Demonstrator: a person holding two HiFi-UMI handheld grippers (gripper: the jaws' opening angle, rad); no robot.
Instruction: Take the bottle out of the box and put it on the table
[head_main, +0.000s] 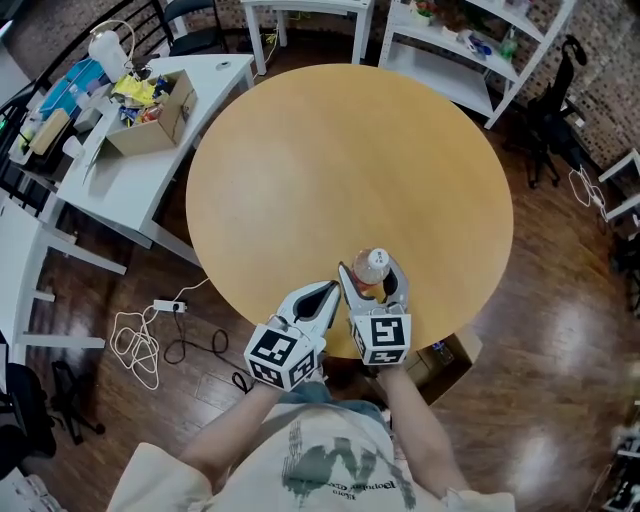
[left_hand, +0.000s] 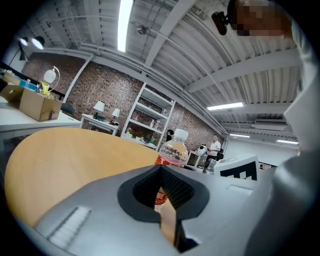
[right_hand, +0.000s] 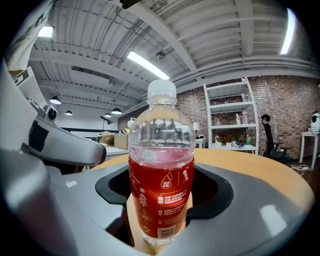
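Note:
A clear plastic bottle (head_main: 371, 268) with a white cap, a red label and red drink stands upright on the round wooden table (head_main: 340, 170), close to its near edge. My right gripper (head_main: 372, 280) is shut on the bottle, one jaw on each side of the label. In the right gripper view the bottle (right_hand: 161, 170) fills the middle, held in that gripper (right_hand: 161, 202). My left gripper (head_main: 333, 293) is shut and holds nothing; it lies just left of the bottle. The left gripper view shows that gripper (left_hand: 161, 172) with the bottle (left_hand: 173, 150) beyond its joined tips.
An open cardboard box (head_main: 442, 362) sits on the floor under the table's near right edge. A white desk (head_main: 120, 170) at the left carries another cardboard box (head_main: 150, 112) full of items. White shelves (head_main: 470, 50) stand beyond the table. Cables (head_main: 140, 345) lie on the floor.

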